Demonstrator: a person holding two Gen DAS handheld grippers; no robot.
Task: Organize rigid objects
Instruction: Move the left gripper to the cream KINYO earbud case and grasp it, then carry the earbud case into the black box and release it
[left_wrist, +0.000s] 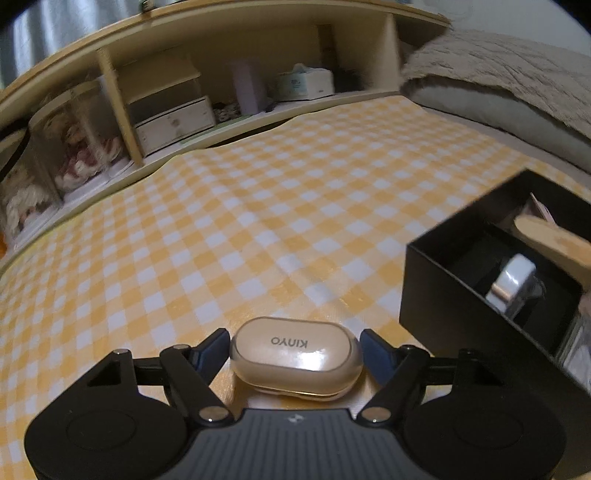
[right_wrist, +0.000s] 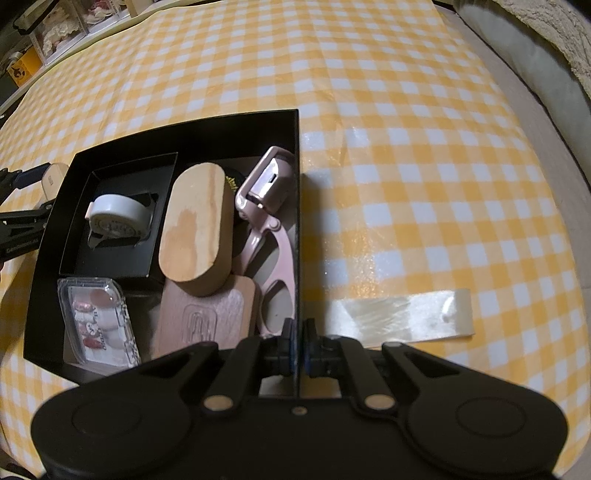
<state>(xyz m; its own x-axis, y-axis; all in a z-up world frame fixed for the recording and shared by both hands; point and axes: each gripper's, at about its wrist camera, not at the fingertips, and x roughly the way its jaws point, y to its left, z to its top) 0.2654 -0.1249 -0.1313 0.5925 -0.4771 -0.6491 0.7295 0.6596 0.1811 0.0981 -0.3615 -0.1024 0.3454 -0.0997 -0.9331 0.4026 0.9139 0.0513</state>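
Earbud case (left_wrist: 295, 356) sits on the checked table (left_wrist: 258, 221) between the spread left tool (left_wrist: 294, 349), pads not yet touching. Right tool (right_wrist: 298, 350) pinches the black box (right_wrist: 110, 155) wall; squeeze squarely before lifting across.

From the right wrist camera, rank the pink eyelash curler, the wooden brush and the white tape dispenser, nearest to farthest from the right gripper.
1. Pink eyelash curler: against the box's right wall, just ahead of the right gripper.
2. Wooden brush: mid-box, left of the curler.
3. White tape dispenser: far left, in the small inner box.
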